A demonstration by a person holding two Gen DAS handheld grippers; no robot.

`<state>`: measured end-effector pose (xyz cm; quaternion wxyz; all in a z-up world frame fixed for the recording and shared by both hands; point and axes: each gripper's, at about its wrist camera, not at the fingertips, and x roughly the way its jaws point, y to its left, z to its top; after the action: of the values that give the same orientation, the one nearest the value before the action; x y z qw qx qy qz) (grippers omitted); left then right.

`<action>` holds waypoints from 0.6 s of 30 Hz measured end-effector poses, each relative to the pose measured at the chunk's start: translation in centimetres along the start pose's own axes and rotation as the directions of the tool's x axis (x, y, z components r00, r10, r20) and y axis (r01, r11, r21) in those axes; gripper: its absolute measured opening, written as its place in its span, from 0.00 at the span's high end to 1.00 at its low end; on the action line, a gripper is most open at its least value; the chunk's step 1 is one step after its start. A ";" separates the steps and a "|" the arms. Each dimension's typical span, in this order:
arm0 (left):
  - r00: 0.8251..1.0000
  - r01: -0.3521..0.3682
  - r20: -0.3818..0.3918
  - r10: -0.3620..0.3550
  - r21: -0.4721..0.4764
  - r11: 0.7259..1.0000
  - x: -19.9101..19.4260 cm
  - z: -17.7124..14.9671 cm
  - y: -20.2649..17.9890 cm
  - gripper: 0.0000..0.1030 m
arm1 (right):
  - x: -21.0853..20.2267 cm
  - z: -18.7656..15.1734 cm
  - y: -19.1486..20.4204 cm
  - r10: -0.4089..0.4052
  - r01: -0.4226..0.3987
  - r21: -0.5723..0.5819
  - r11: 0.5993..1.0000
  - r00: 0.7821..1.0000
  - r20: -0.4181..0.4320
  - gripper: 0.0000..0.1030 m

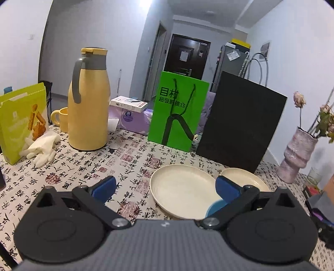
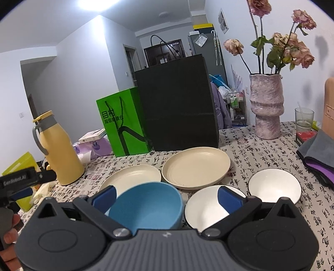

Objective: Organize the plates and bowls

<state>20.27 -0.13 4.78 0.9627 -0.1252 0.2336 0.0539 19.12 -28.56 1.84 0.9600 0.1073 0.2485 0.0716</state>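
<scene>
Presently both the left gripper (image 1: pixel 165 188) and right gripper (image 2: pixel 166 197) are spread, empty; blue bowl (image 2: pixel 146 208), touching the cream plate (image 2: pixel 131 177), risks knocking it.

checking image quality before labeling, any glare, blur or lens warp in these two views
Left wrist view: a ceiling light blows out at the top edge, black fisheye corners, the tall black paper bag leans from lens warp, focus sharp. Right wrist view: similar blown ceiling glare, the round blue bowl crisp, the pink textured vase casts a soft shadow on the wall.
</scene>
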 end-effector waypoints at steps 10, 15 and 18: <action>0.996 -0.049 -0.074 0.043 -0.083 0.995 3.9 1.8 1.3 0.00 | 3.0 1.4 2.1 -0.041 0.041 -0.009 0.999 0.999 -0.017 0.00; 0.993 -0.069 -0.100 0.057 -0.125 0.990 6.1 2.4 2.0 0.00 | 4.9 2.0 2.8 -0.058 0.058 -0.014 0.998 0.998 -0.036 0.00; 0.991 -0.071 -0.123 0.052 -0.156 0.985 7.6 2.5 2.4 0.00 | 6.2 2.3 3.0 -0.067 0.066 -0.008 0.998 0.996 -0.055 0.00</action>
<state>27.66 3.17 2.89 0.9319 -0.1976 0.2890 0.0947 25.35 -24.88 1.67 0.9549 0.0939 0.2782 0.0433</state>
